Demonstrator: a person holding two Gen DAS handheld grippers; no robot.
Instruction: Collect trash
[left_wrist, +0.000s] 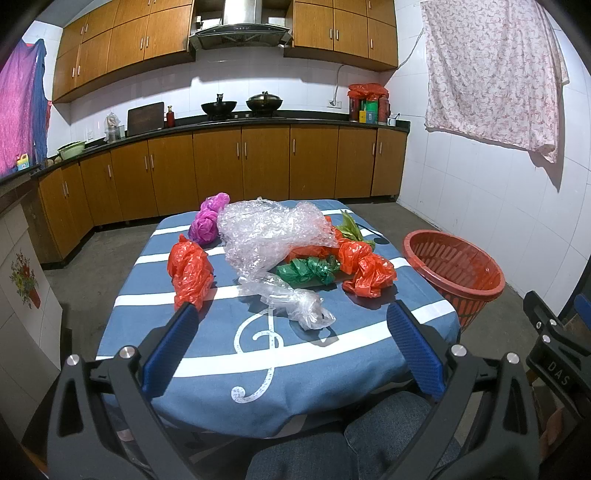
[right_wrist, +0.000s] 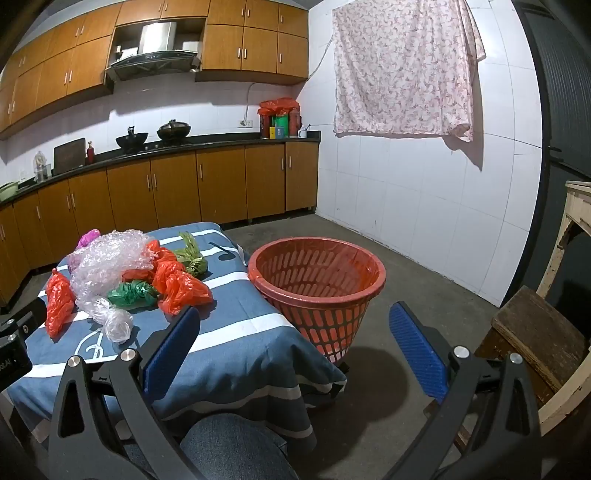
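Desk draped in blue cloth with white stripes (left_wrist: 258, 354), the landmark; red slotted plastic basket (right_wrist: 317, 280) on the floor just beside its right edge. On it: crumpled clear bubble wrap (left_wrist: 269, 229), then knotted orange, purple and green plastic bags. Left tongs (left_wrist: 291, 325) and right tongs (right_wrist: 295, 325) spread, empty. Collection seemingly unstarted; next, pinch a nearby piece.

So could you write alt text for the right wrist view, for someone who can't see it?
An open hand-held gripper with blue fingers points between a table in a striped blue cloth and a red slotted basket on the kitchen floor. Crumpled plastic bags lie on the table: orange, green, clear and purple.
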